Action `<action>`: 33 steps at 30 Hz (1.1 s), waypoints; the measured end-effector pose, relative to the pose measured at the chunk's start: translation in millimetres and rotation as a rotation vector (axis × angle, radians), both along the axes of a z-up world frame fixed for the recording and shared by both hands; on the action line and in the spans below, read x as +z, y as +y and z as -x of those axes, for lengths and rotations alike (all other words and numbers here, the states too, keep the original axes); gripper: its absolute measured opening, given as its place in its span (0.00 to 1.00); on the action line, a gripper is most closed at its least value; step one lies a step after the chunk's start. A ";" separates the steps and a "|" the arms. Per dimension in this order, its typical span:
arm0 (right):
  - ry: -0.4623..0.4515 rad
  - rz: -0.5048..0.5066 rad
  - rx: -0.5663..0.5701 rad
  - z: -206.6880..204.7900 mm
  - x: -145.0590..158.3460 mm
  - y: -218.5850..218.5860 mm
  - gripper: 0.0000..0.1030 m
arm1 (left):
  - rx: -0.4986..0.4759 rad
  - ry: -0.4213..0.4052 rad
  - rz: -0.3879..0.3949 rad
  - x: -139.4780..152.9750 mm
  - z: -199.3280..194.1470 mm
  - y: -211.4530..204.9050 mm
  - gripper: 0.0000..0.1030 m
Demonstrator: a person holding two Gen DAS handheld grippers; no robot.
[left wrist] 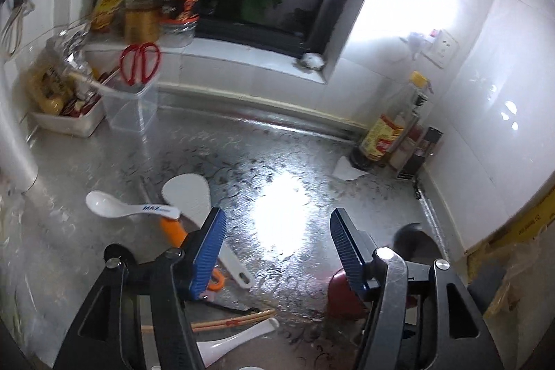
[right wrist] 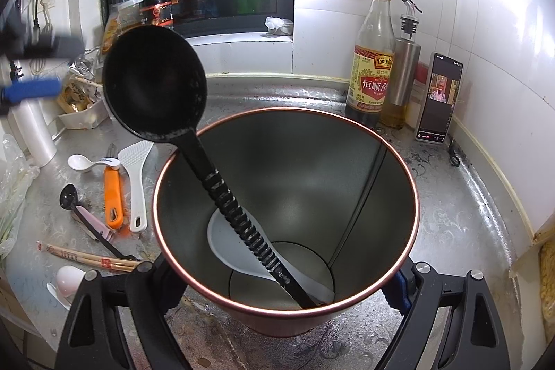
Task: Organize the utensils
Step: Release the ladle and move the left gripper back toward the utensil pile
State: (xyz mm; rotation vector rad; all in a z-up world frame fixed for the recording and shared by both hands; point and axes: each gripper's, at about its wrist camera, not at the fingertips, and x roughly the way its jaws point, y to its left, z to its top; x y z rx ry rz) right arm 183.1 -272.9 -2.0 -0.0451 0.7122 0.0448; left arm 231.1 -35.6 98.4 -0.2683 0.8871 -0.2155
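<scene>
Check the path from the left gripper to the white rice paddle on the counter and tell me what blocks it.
Nothing solid blocks it. The left gripper is open and empty above the counter, with the white rice paddle just off its left finger. A white soup spoon and an orange-handled peeler lie against the paddle, crowding a clean pinch.

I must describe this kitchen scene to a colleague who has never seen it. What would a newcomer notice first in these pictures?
First, the big metal canister with a copper-coloured rim, held by the right tool, with a black ladle leaning out of it over a white spoon. To its left, loose utensils lie on the steel counter: an orange peeler, a white rice paddle and chopsticks.
</scene>
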 end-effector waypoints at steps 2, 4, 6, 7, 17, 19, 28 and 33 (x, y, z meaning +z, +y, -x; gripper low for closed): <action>0.000 0.000 0.000 0.1 0.1 0.0 0.89 | 0.078 0.052 -0.006 -11.9 -2.6 20.4 0.62; 0.000 0.000 0.000 0.1 0.0 -0.1 0.89 | 0.135 0.088 -0.014 -21.4 -2.6 37.6 0.63; 0.000 0.000 0.000 0.0 -0.1 -0.1 0.89 | 0.196 0.116 -0.023 -29.9 0.4 56.4 0.68; 0.000 0.000 0.001 -0.2 -0.2 -0.3 0.89 | 0.224 0.125 -0.024 -33.5 2.4 65.4 0.69; 0.004 -0.003 -0.010 -1.3 -0.1 -2.4 0.88 | 0.387 0.183 -0.041 -54.6 24.8 119.2 0.81; 0.005 -0.006 -0.016 -1.6 0.0 -3.5 0.88 | 0.392 0.194 -0.052 -58.1 29.5 122.2 0.81; 0.012 -0.019 -0.030 -2.7 0.4 -5.3 0.88 | 0.330 0.260 -0.090 -78.2 43.7 112.0 0.87; 0.014 -0.025 -0.038 -1.9 0.3 -6.3 0.88 | 0.251 0.276 -0.109 -82.6 51.6 94.5 0.87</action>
